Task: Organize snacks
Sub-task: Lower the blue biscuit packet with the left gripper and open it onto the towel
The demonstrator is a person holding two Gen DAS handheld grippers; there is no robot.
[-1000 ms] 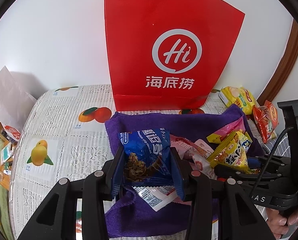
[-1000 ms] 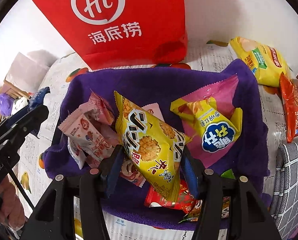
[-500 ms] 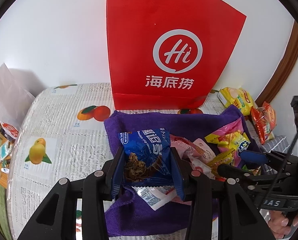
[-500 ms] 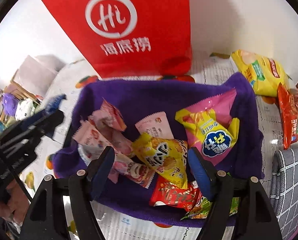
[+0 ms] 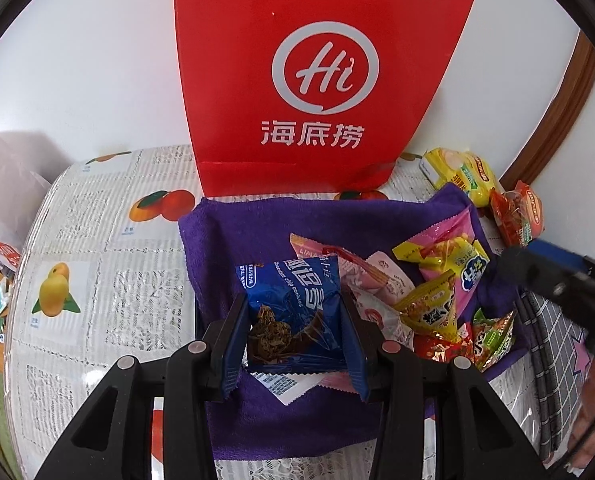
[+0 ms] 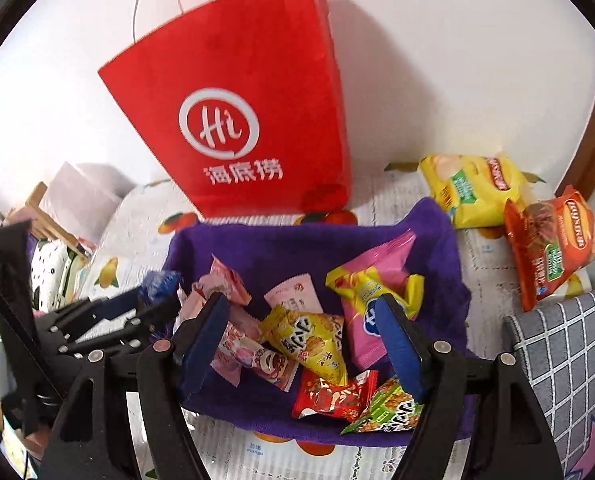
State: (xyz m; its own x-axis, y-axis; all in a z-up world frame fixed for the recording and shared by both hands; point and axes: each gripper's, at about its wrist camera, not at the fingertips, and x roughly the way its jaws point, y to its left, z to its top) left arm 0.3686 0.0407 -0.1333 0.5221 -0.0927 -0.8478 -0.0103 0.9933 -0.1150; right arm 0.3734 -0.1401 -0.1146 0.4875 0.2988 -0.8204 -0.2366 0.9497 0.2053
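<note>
While the left tongs pinch a blue cookie packet at lower centre of the left wrist view, the right tongs hang spread over snacks on the purple towel.

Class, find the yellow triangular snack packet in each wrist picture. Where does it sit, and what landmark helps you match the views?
Left wrist: yellow packet lies right of centre on the purple towel.
Right wrist: yellow packet lies at lower centre, between the open jaws.
Shared landmark: red bag behind the towel.
</note>
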